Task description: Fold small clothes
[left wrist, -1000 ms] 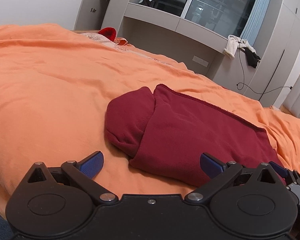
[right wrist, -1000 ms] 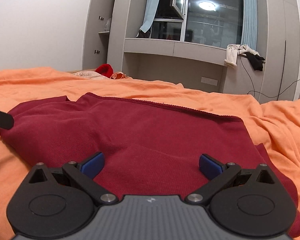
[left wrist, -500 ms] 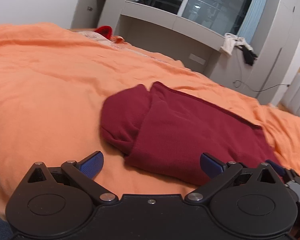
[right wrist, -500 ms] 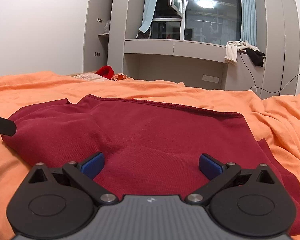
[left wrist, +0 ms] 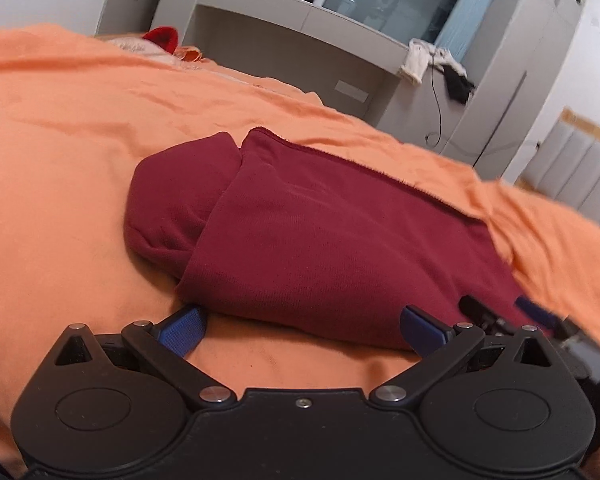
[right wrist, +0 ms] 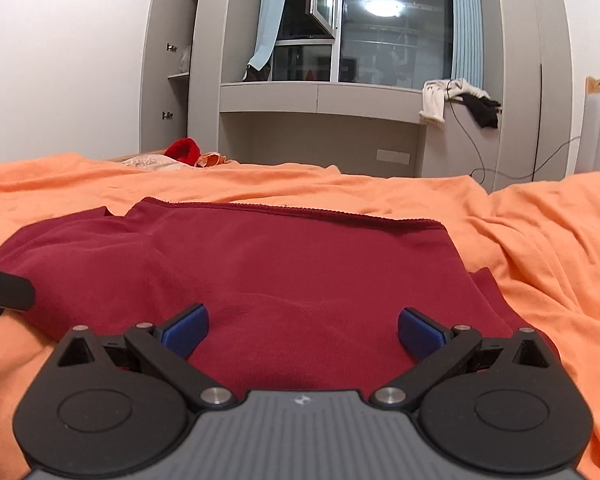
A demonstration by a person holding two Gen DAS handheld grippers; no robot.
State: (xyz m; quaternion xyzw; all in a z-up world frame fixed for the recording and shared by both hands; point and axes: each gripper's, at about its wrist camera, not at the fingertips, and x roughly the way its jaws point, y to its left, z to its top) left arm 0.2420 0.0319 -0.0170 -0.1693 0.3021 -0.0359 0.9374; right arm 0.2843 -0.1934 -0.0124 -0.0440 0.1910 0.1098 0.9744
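Observation:
A dark red garment (left wrist: 320, 240) lies partly folded on the orange bedcover (left wrist: 60, 160), with a bunched part at its left end (left wrist: 172, 208). My left gripper (left wrist: 302, 328) is open and empty, low at the garment's near left edge. The garment also fills the right wrist view (right wrist: 300, 264). My right gripper (right wrist: 302, 330) is open and empty, just above the cloth's near edge. The right gripper shows at the right of the left wrist view (left wrist: 540, 320). The left gripper's finger shows at the left of the right wrist view (right wrist: 4, 292).
Red and orange clothes (right wrist: 186, 150) lie at the bed's far edge. A grey window bench and cabinets (right wrist: 320, 112) stand beyond, with white and black clothes (right wrist: 460, 100) and a cable hanging. A padded headboard (left wrist: 572, 168) is at the right.
My left gripper has moved forward and lower, up to the garment's near edge. My right gripper has dropped lower over the cloth. Both stay open.

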